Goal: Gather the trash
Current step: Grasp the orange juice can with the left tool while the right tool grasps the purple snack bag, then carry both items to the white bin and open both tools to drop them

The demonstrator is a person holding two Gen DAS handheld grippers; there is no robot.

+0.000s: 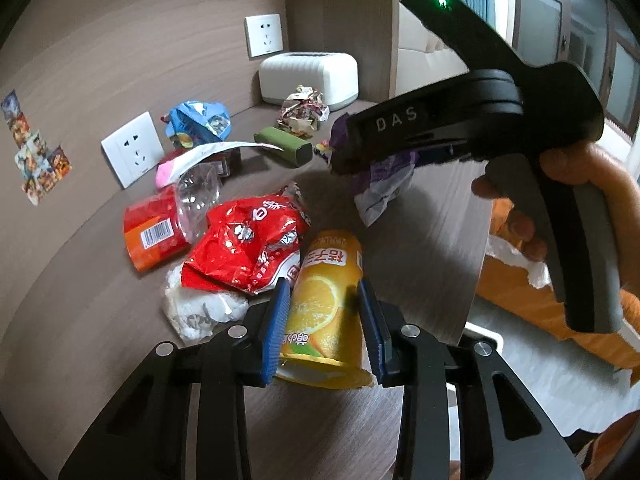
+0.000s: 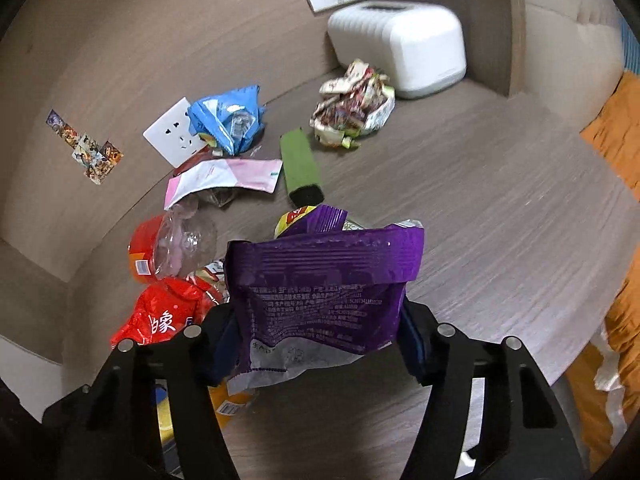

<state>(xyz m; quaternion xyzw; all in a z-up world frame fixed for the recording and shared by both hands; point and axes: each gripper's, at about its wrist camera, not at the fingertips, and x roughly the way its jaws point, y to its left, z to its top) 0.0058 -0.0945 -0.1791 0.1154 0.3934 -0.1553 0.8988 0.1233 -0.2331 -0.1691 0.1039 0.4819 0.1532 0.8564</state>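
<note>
My left gripper (image 1: 325, 320) is shut on a yellow orange-drink carton (image 1: 326, 300) and holds it over the wooden table (image 1: 420, 256). My right gripper (image 2: 320, 320) is shut on a purple snack wrapper (image 2: 320, 292) and holds it above the table; it also shows in the left wrist view, where the wrapper (image 1: 384, 184) hangs from its tip. On the table lie a red crinkled bag (image 1: 248, 240), a red can (image 1: 152, 232), clear plastic (image 1: 200, 196), a blue bag (image 1: 200, 124), a pink-white packet (image 2: 224, 176), a green box (image 1: 284, 148) and a crumpled printed wrapper (image 2: 352, 108).
A white tissue box (image 1: 308, 76) stands at the back against the wall. Two wall sockets (image 1: 132, 148) and stickers (image 1: 36, 148) are on the wall. White crumpled tissue (image 1: 200, 312) lies by the left fingers. An orange bedspread (image 1: 520, 292) lies beyond the table's right edge.
</note>
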